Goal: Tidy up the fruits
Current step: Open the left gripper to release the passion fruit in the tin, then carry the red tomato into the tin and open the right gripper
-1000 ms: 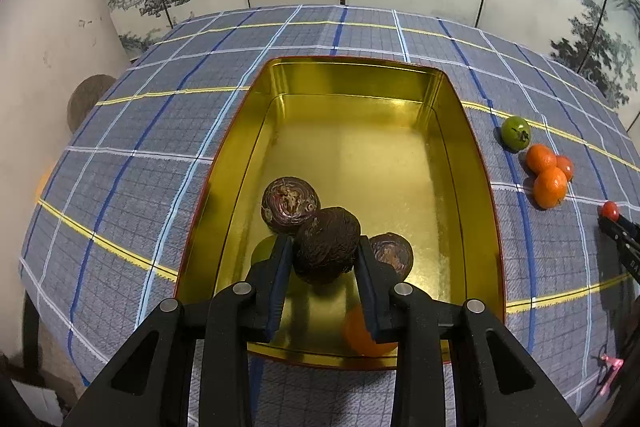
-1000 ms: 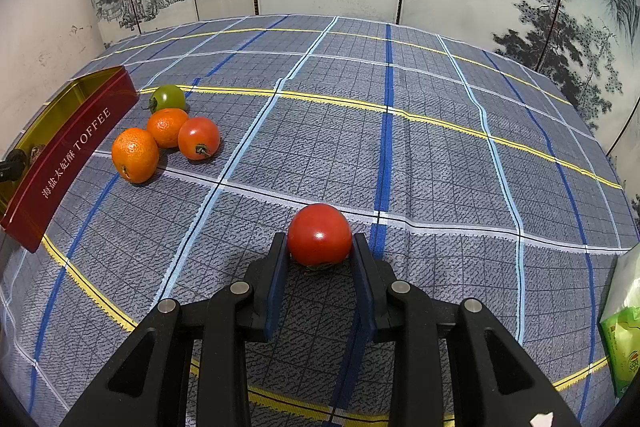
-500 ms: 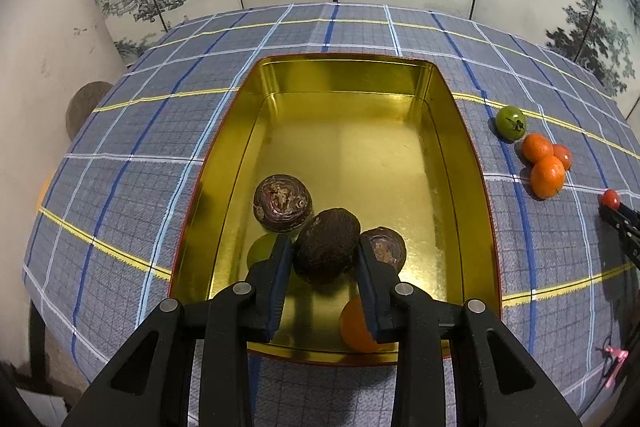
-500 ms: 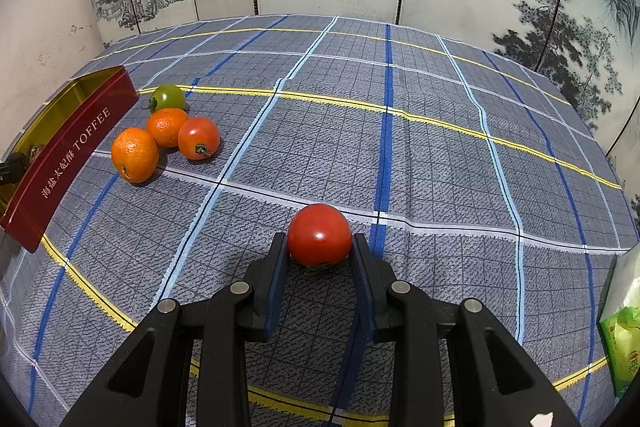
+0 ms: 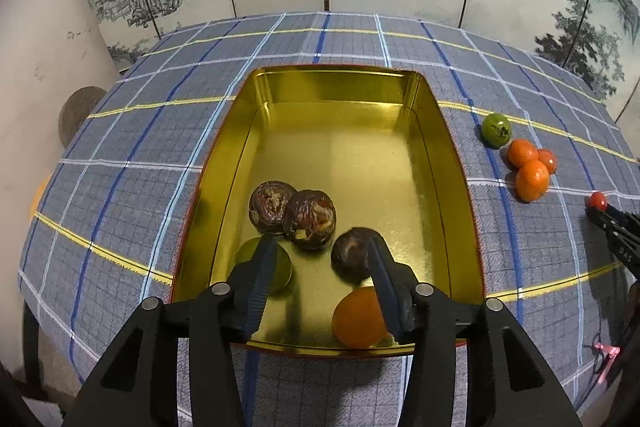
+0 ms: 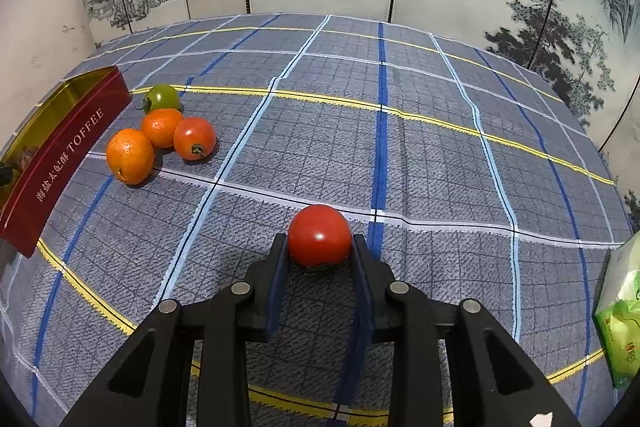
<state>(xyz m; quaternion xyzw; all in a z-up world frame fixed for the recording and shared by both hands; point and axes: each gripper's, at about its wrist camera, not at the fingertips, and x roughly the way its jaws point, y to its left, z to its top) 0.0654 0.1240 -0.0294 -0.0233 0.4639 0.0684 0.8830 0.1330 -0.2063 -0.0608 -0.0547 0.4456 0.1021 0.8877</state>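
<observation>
Left jaws opening over the tin, right clamped on a tomato.

Your left gripper (image 5: 320, 259) is opening, nothing between its fingers; the brown fruit (image 5: 310, 225) lies in the gold tin (image 5: 456, 163), frame centre. Your right gripper (image 6: 320, 247) pinches the red tomato (image 6: 319, 235) on the plaid cloth (image 6: 440, 155), lower centre. Oranges (image 6: 130, 155) wait at left.

Gold tin (image 5: 436, 131), red tomato (image 6: 319, 235), blue plaid tablecloth (image 6: 420, 155).
</observation>
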